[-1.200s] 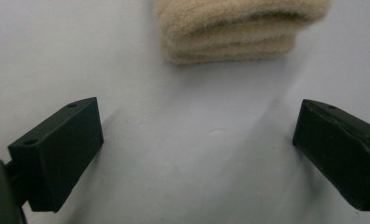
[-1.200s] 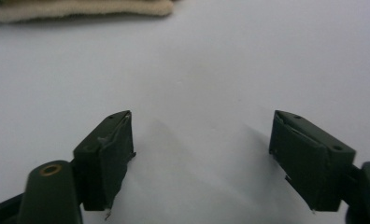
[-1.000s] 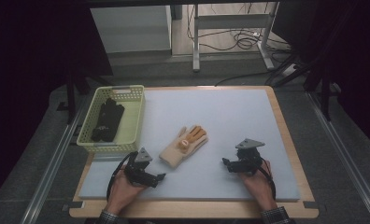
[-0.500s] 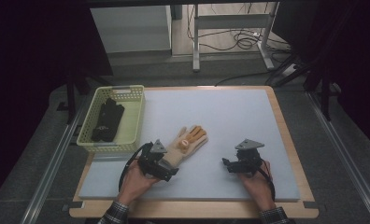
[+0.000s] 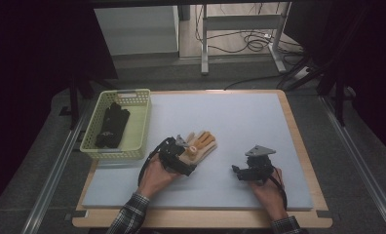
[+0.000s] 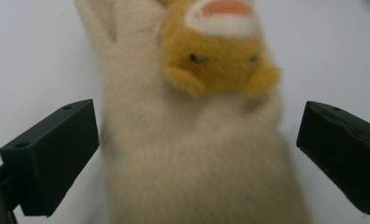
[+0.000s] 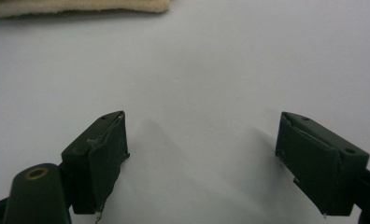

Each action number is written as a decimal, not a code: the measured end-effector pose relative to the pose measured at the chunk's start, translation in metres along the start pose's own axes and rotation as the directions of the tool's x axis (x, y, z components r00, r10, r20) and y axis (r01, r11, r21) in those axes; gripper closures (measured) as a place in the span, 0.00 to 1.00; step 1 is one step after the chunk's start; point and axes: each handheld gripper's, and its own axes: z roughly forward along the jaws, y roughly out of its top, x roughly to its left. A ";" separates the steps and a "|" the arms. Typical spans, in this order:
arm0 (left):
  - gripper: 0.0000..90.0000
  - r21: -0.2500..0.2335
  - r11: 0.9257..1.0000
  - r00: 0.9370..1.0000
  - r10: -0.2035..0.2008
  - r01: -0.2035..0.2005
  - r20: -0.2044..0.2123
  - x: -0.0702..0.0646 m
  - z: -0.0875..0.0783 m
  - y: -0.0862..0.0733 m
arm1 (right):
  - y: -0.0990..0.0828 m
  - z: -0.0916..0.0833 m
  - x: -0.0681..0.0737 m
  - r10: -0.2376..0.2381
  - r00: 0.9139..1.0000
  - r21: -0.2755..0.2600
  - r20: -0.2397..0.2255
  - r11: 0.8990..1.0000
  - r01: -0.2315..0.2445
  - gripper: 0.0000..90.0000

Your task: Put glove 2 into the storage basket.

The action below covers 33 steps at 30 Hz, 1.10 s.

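Left gripper point(image 6: 197, 154), jaws wide open, straddles the glove point(image 6: 192, 140) cuff; glove's long axis runs toward 12 o'clock.

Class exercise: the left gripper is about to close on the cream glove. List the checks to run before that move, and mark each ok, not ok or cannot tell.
1. Left gripper open: ok.
2. Cream glove lies between its jaws: ok.
3. Jaws low enough to pinch the fabric: cannot tell.
4. Right gripper open and apart from the glove: ok.
5. Yellow basket has bare room beside the black glove: ok.
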 end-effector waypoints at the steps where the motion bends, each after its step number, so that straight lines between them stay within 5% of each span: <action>1: 0.00 0.008 1.000 1.000 0.001 -0.001 -0.004 0.000 0.003 0.002 | 0.000 0.000 0.000 0.000 1.000 0.000 0.000 1.000 0.000 0.18; 6: 0.00 0.036 0.999 1.000 0.012 -0.012 -0.026 0.001 0.016 0.008 | 0.000 0.000 0.000 0.002 1.000 0.001 -0.001 1.000 -0.002 0.18; 10: 0.08 0.028 1.000 1.000 -0.006 0.006 0.006 0.003 0.015 0.007 | 0.000 0.000 0.000 0.000 1.000 0.000 0.000 1.000 0.000 0.18; 23: 0.73 0.029 1.000 0.999 -0.009 0.008 0.031 0.005 0.004 0.007 | 0.000 0.000 0.000 -0.001 1.000 0.000 0.001 1.000 0.001 0.18; 33: 0.79 0.011 0.999 0.999 -0.044 0.044 0.012 0.008 -0.005 0.016 | 0.000 0.000 0.000 0.000 1.000 0.000 0.000 1.000 0.000 0.18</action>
